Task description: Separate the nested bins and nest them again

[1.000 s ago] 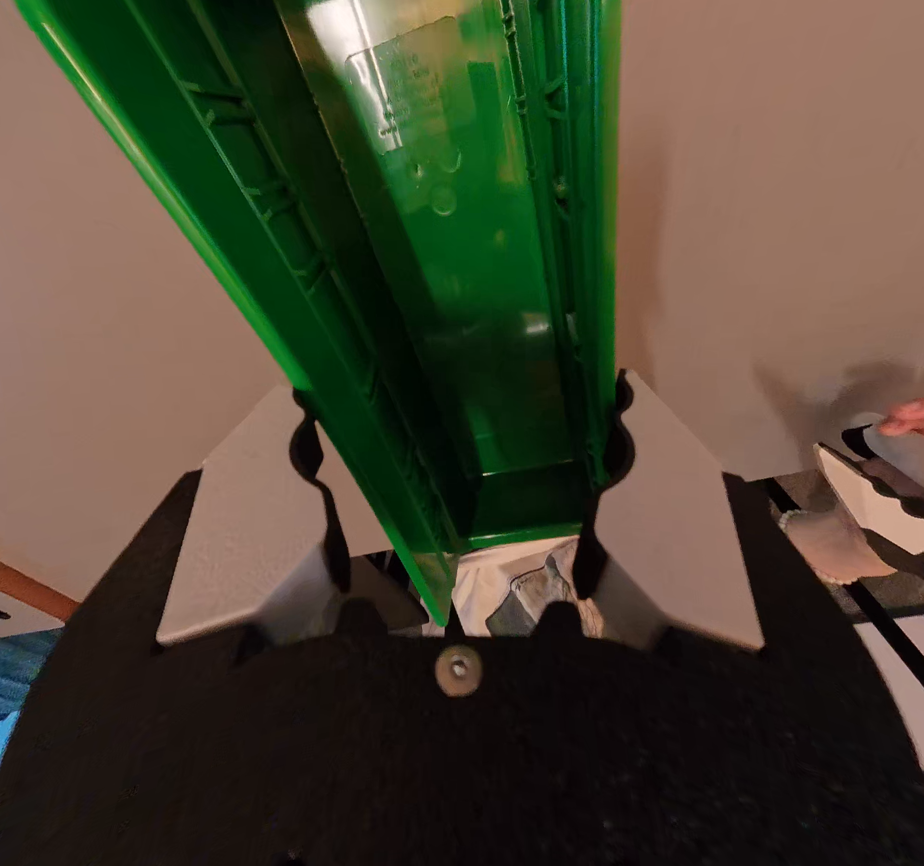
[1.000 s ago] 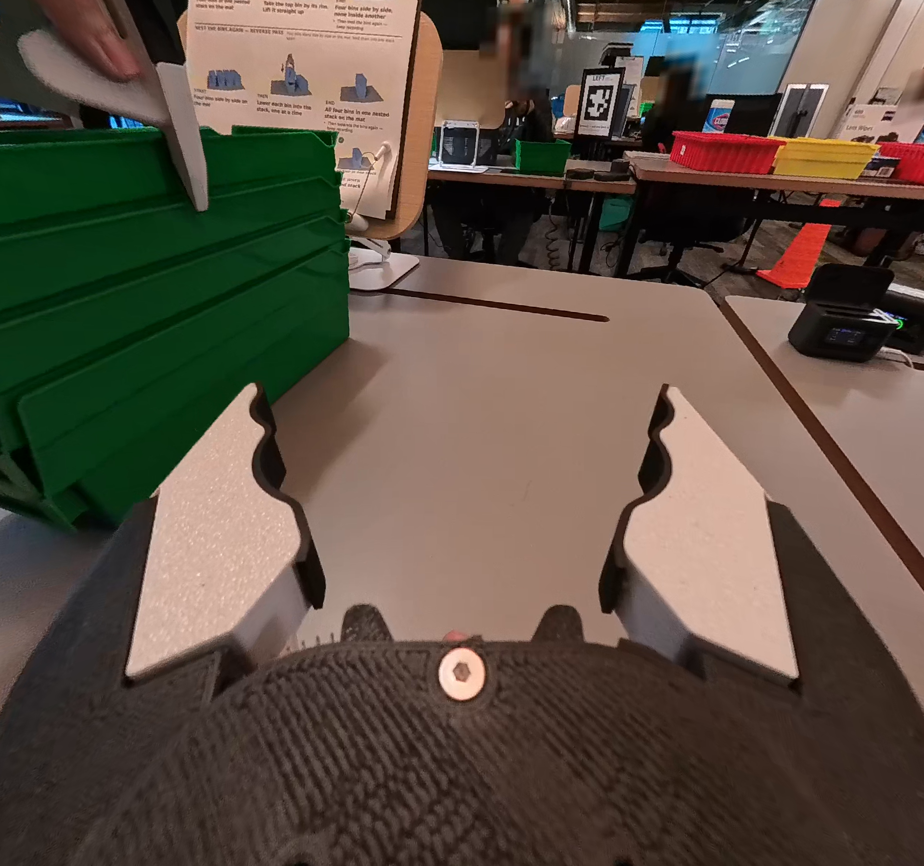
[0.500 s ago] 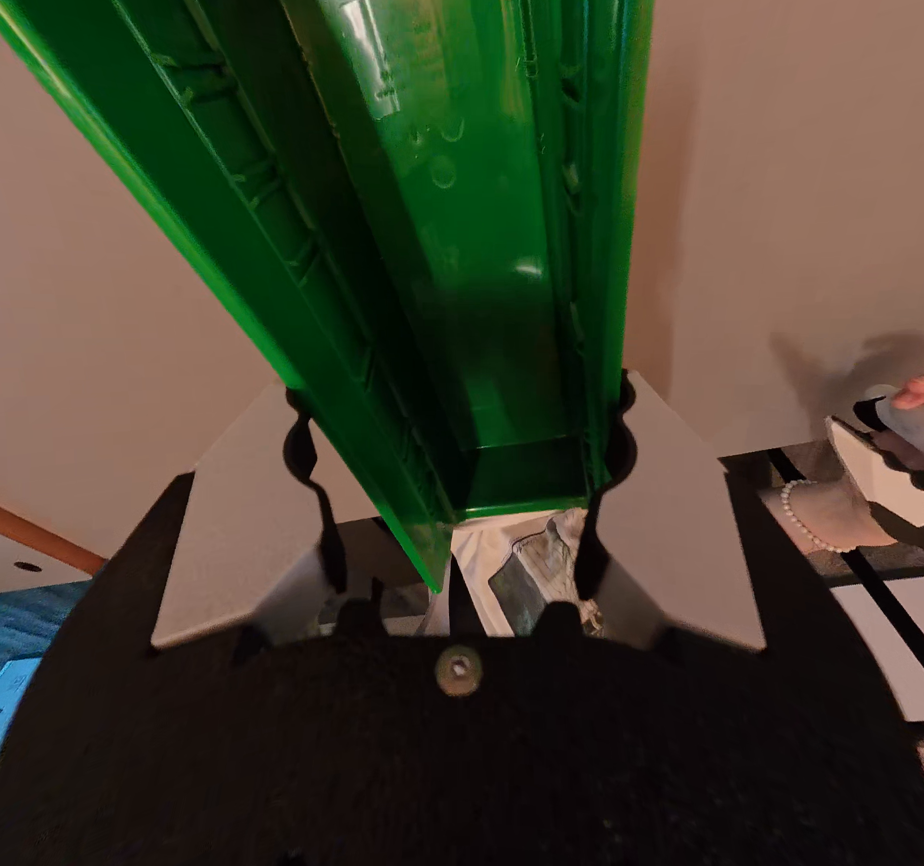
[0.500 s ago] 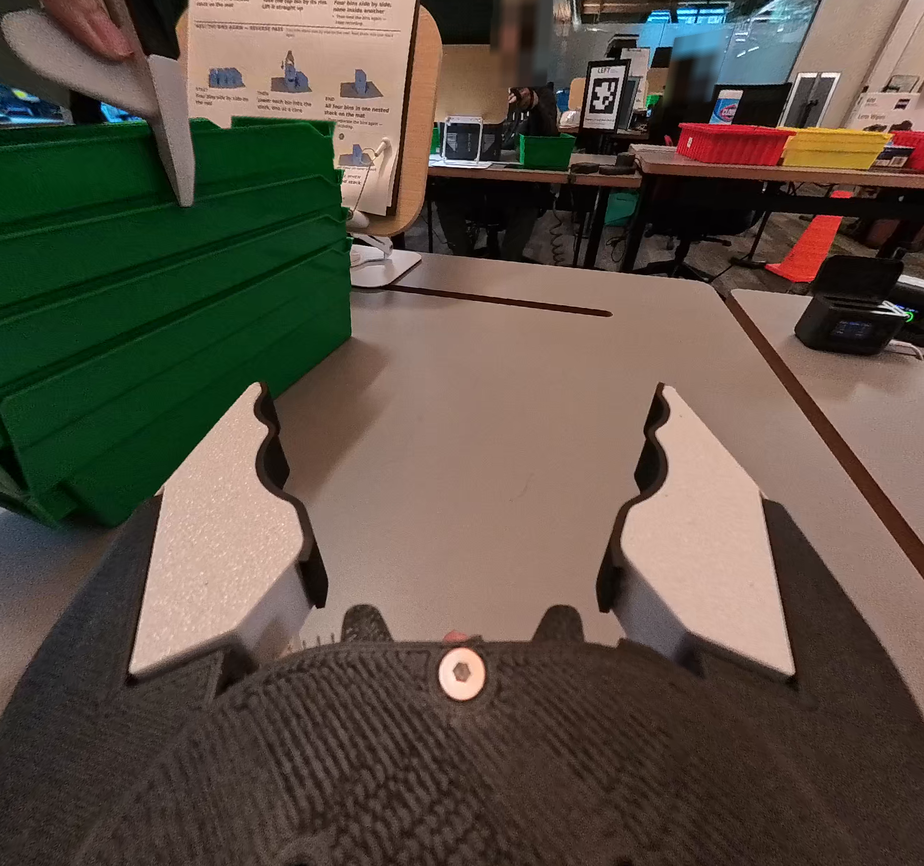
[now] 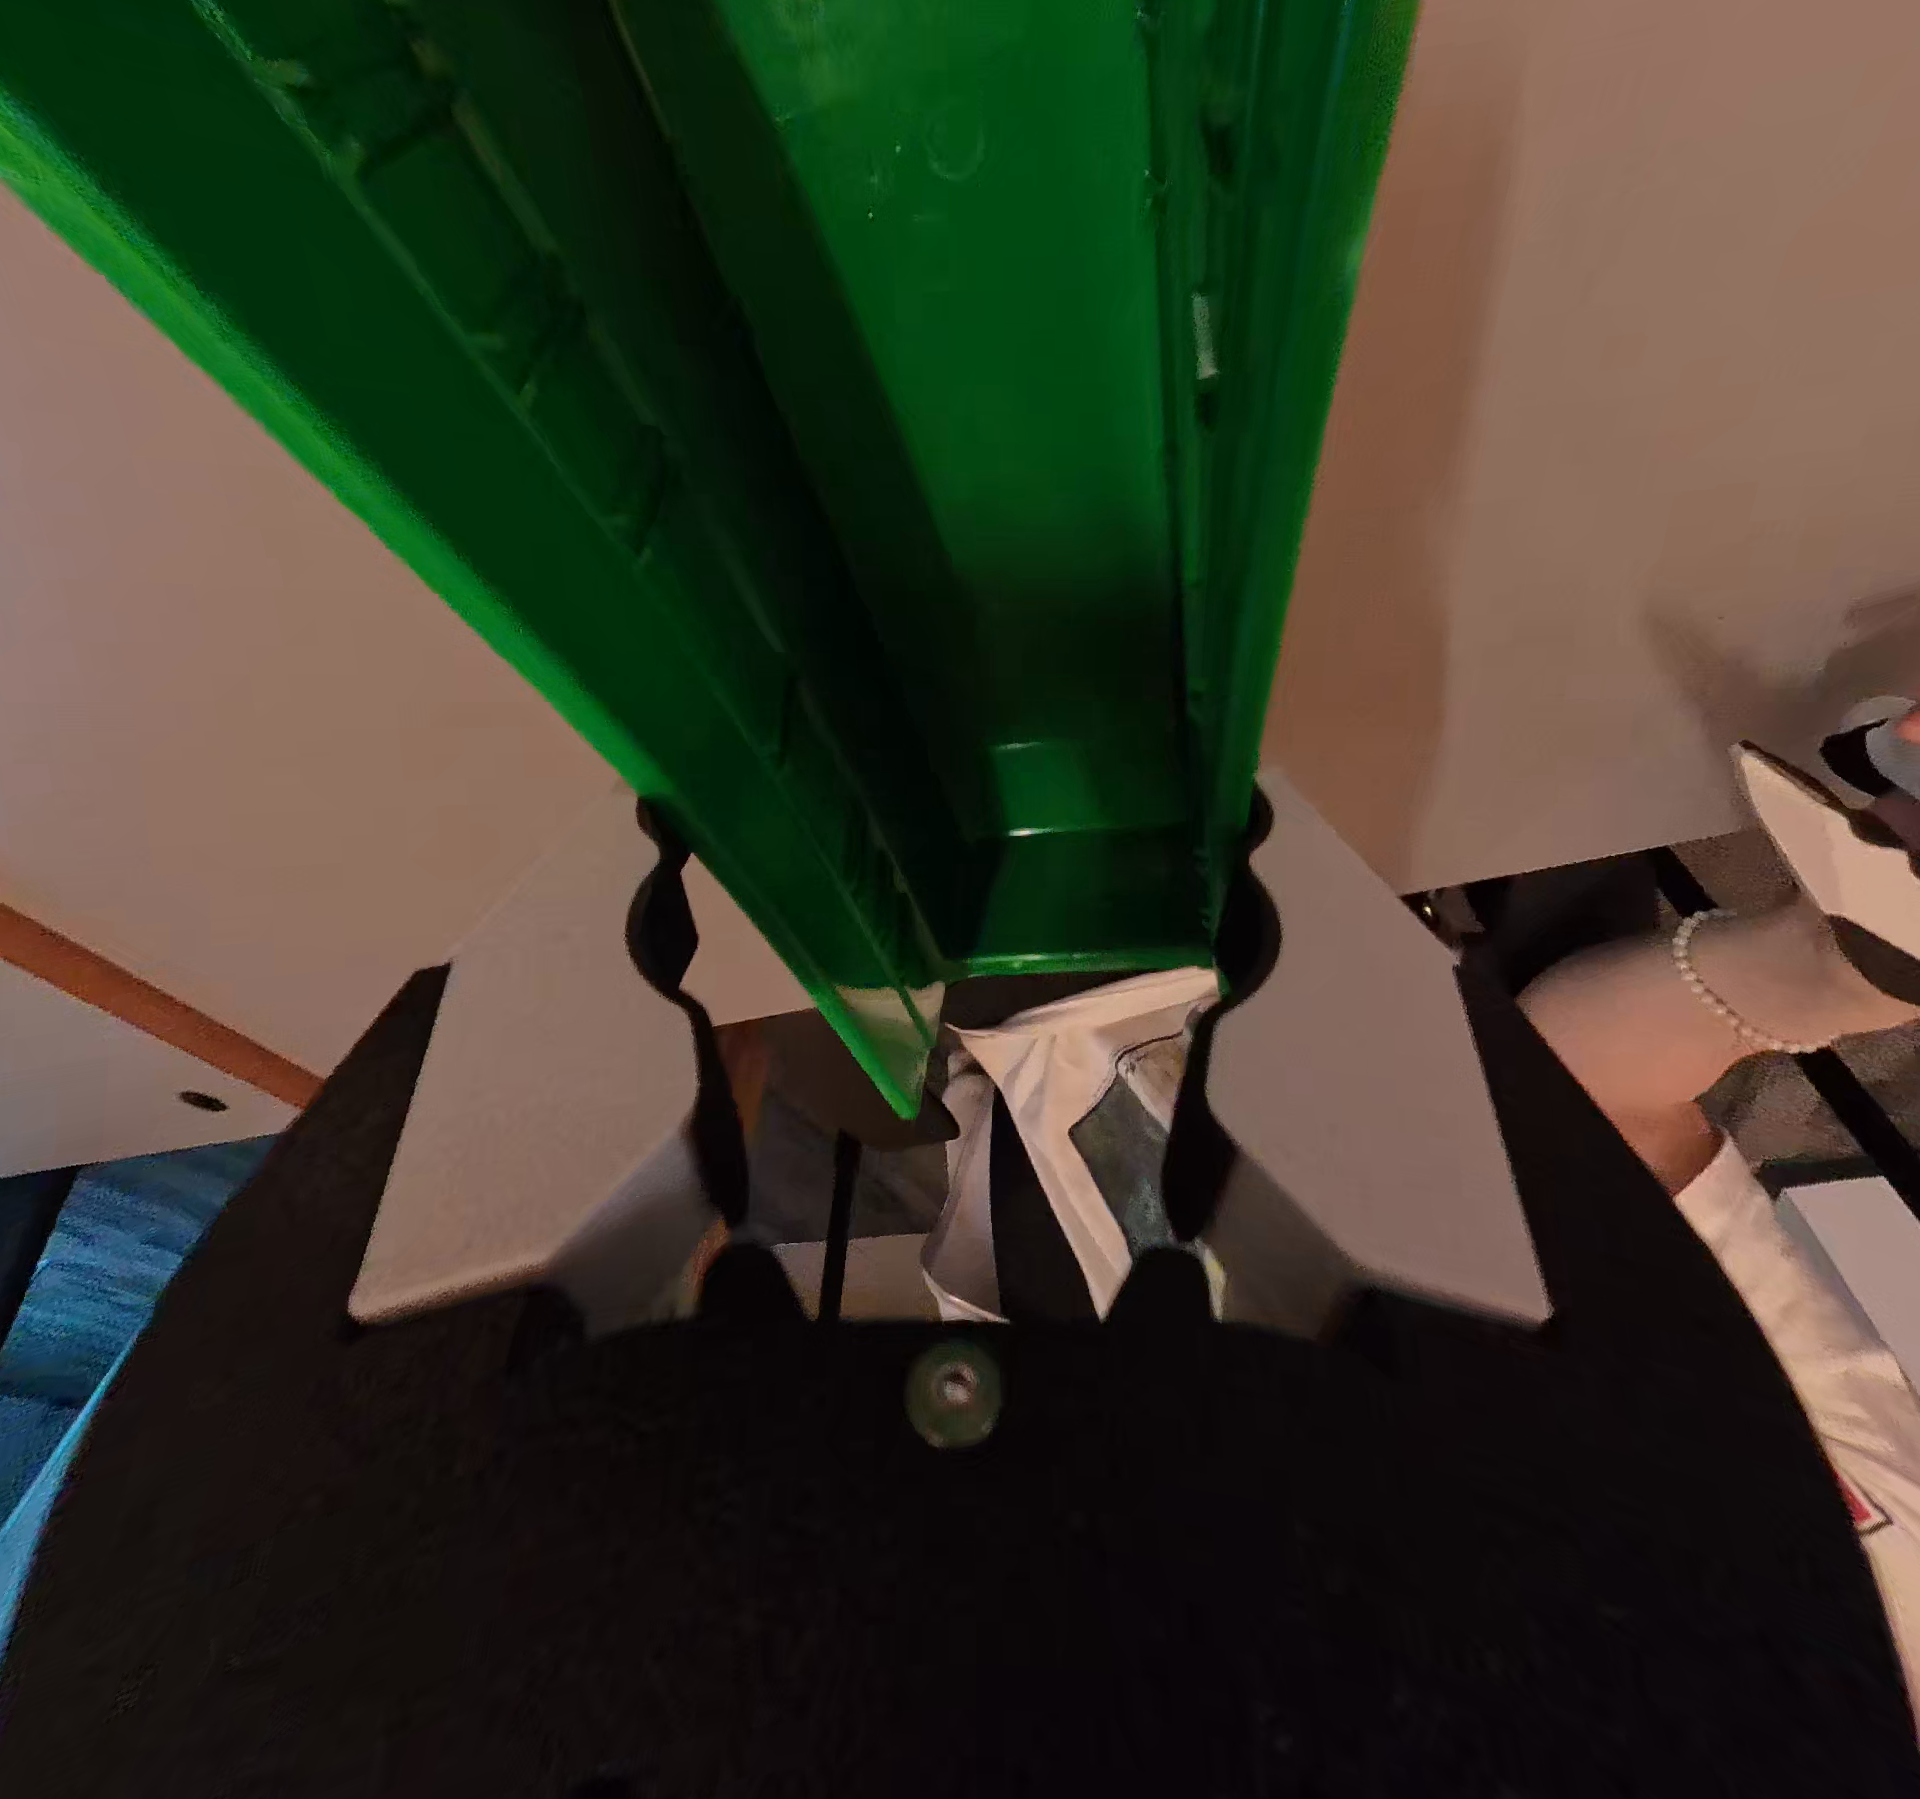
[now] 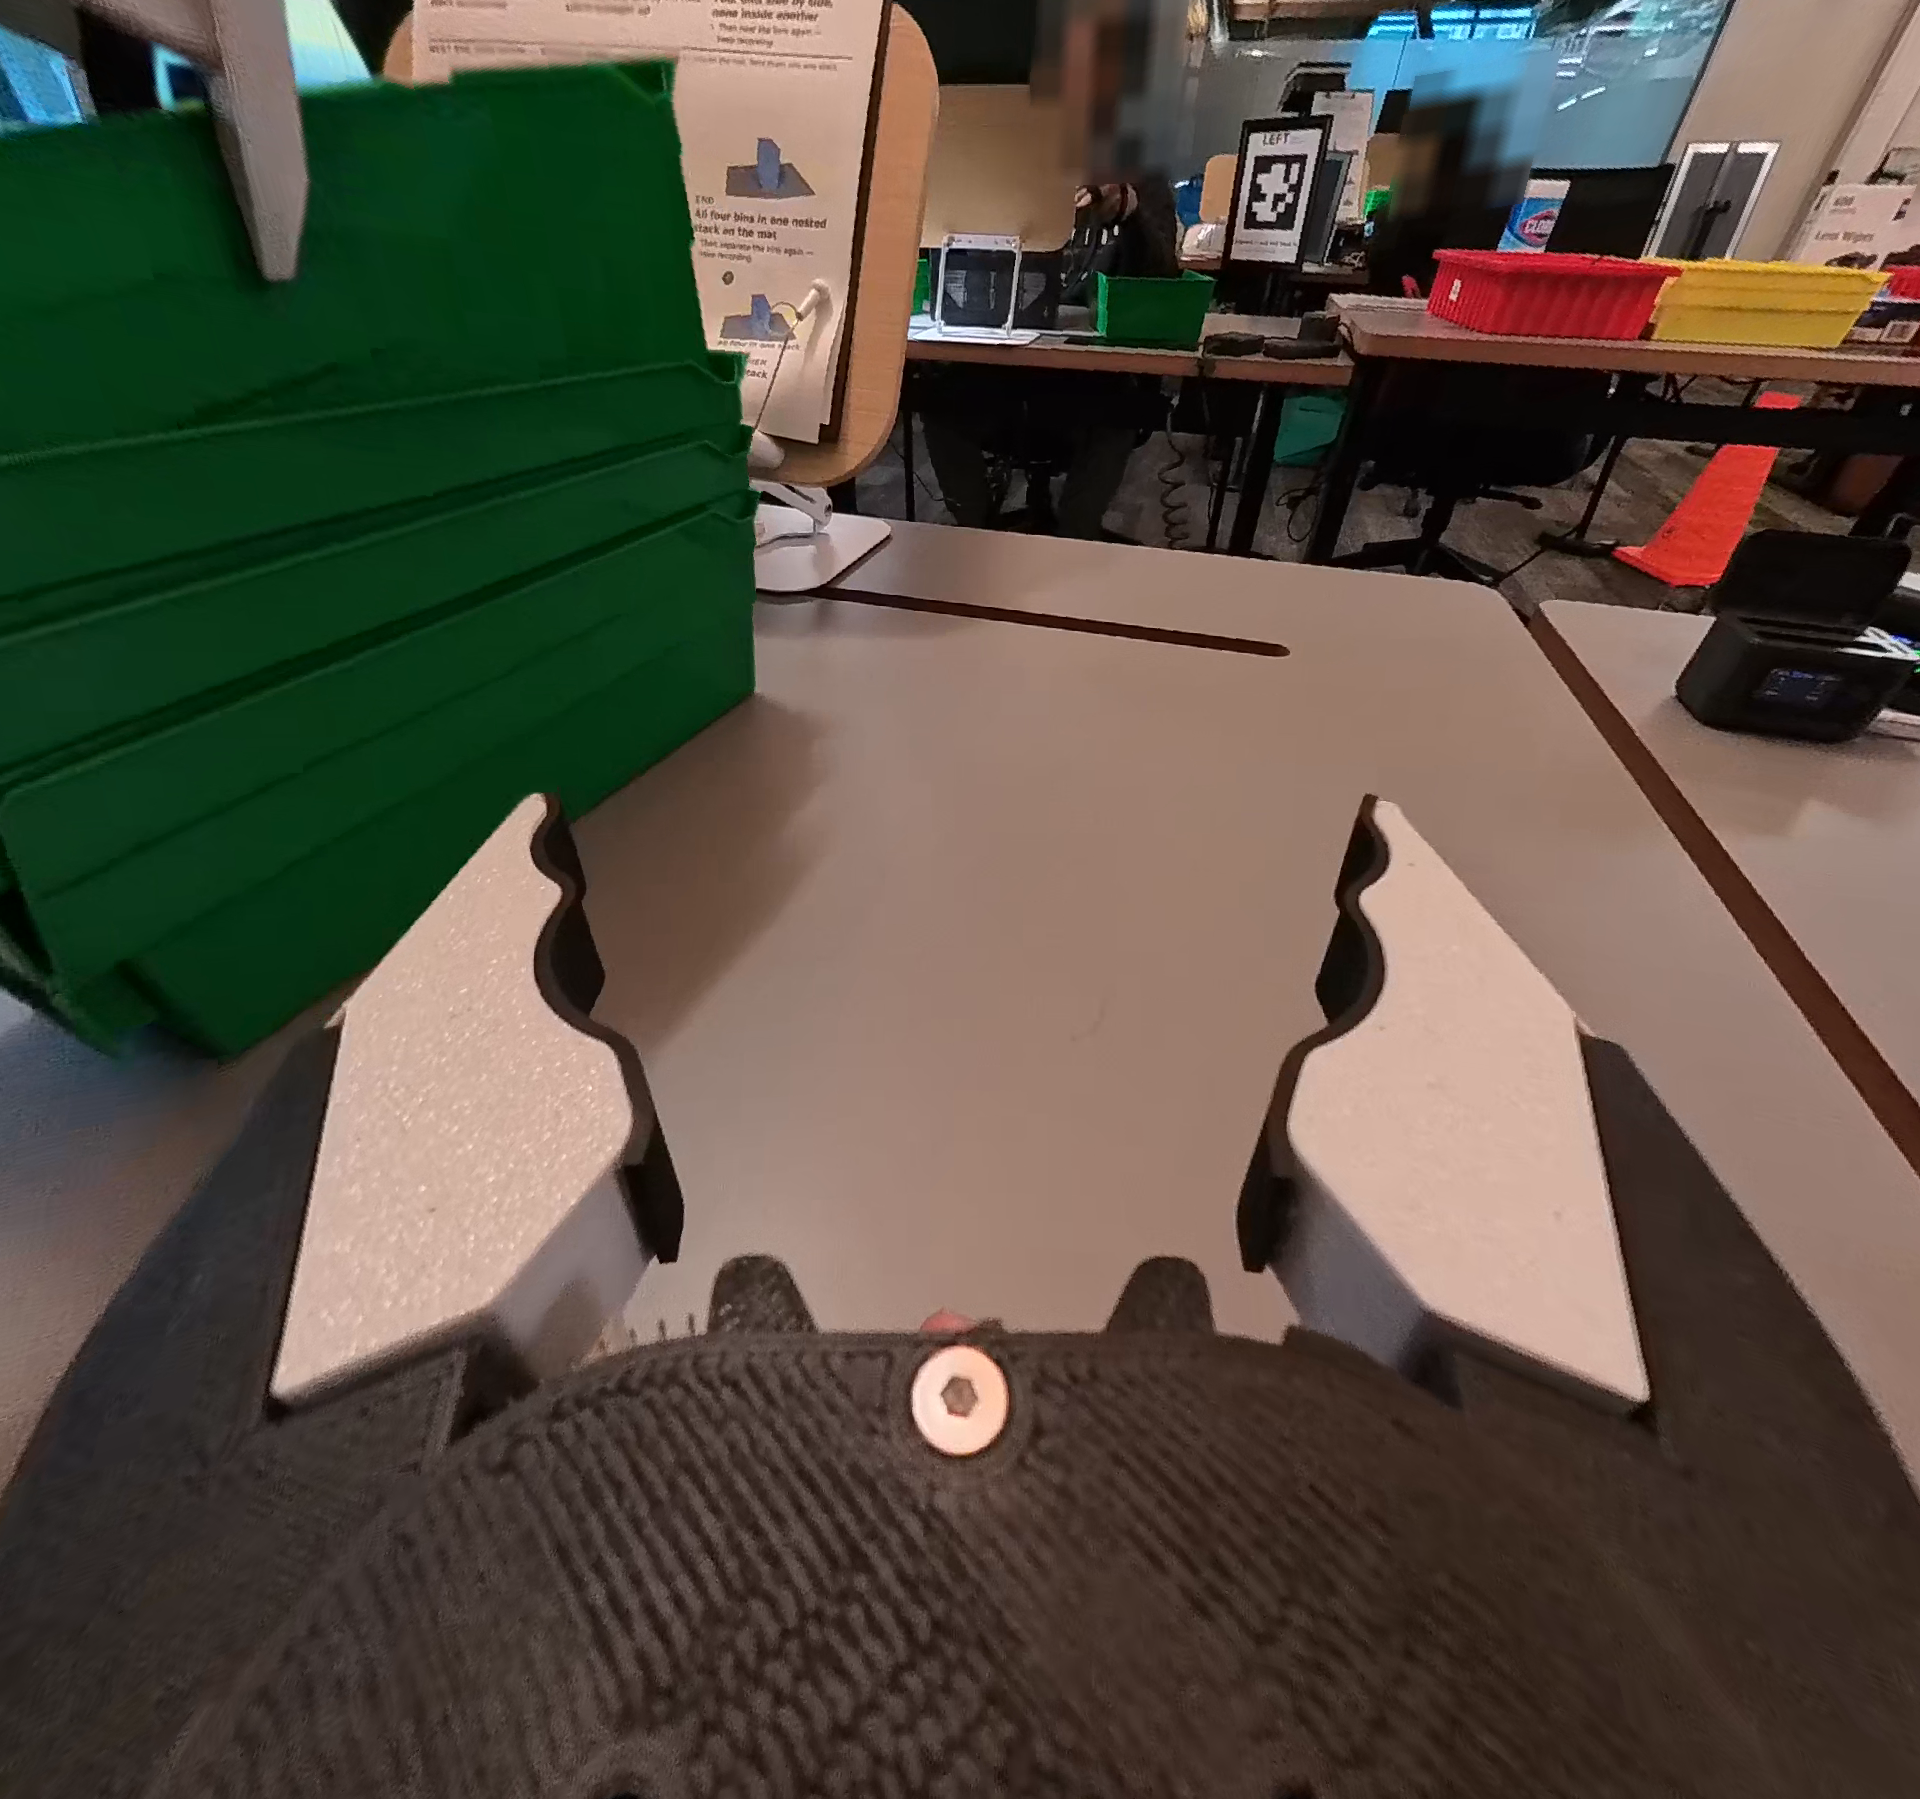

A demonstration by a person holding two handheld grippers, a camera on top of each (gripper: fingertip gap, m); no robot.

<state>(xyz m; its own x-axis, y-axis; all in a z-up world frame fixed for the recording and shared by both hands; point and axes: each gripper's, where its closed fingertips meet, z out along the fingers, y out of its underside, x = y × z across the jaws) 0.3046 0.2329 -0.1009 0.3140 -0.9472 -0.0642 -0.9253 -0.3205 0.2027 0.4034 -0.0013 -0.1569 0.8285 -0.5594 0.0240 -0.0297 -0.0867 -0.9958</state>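
Observation:
My left gripper [image 5: 945,835] is shut on the end wall of a green bin [image 5: 935,399] and holds it up above the table. In the right wrist view this top bin [image 6: 436,222] hangs raised and tilted above the nested green stack [image 6: 364,658], with one of the left gripper's fingers [image 6: 260,170] on its near side. The stack stands at the left of the grey table [image 6: 1039,793]. My right gripper [image 6: 966,866] is open and empty, low over the table to the right of the stack.
An instruction sheet on a wooden stand [image 6: 665,87] is behind the stack. A black device [image 6: 1797,669] sits on the neighbouring table to the right, past a dark seam [image 6: 1714,897]. Red [image 6: 1538,295] and yellow [image 6: 1756,305] bins stand on a far table.
The left gripper has lifted the top green bin up out of the stack, opening a gap above the bins below. The right gripper has stayed open in nearly the same place.

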